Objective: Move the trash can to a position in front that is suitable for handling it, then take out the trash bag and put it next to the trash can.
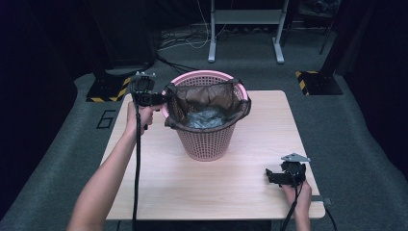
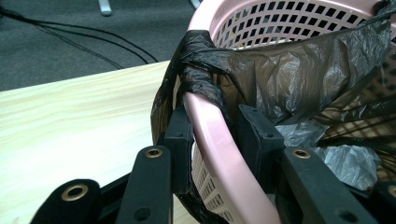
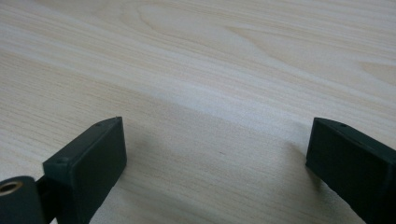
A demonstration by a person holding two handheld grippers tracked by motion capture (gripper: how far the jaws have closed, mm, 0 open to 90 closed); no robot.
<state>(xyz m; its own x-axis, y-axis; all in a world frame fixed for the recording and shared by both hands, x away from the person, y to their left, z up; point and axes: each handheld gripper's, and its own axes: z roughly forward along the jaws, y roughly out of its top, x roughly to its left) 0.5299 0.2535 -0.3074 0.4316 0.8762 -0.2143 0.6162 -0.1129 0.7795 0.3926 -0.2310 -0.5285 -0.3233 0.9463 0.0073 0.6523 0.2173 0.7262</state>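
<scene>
- Because the black liner bag (image 2: 285, 74) is only partly draped over the pink basket (image 1: 207, 139), which stands at the far middle of the table (image 1: 231, 187), the fit is loose: its film is bunched into a twisted roll at one spot on the basket rim (image 2: 210, 126) and sags inward elsewhere. A pull on that roll could tear the thin film or drag the opposite edge off the rim.
- Where the left gripper (image 2: 212, 135) meets the basket, its jaws stand narrow and straddle the rim, one pad outside and one inside, with bag film between. Whether the pads press firmly on rim and film cannot be told for certain. If the hold is on film alone, the film could slip free under tension.
- A sideways or upward tug by the left gripper (image 1: 144, 94) could tip or slide the light basket, since nothing braces it. The crumpled grey-white material (image 1: 207, 118) inside could then shift or spill.
- As seen in its own view, the right gripper (image 3: 215, 154) has its jaws wide apart and nothing between them, low over bare wood. In the high view it (image 1: 284, 175) rests at the near right of the table, well apart from the basket, so it offers no counter-hold.
- The left gripper's cable (image 1: 138, 159) trails back along the forearm; a snag at the table edge could jerk the hand.
</scene>
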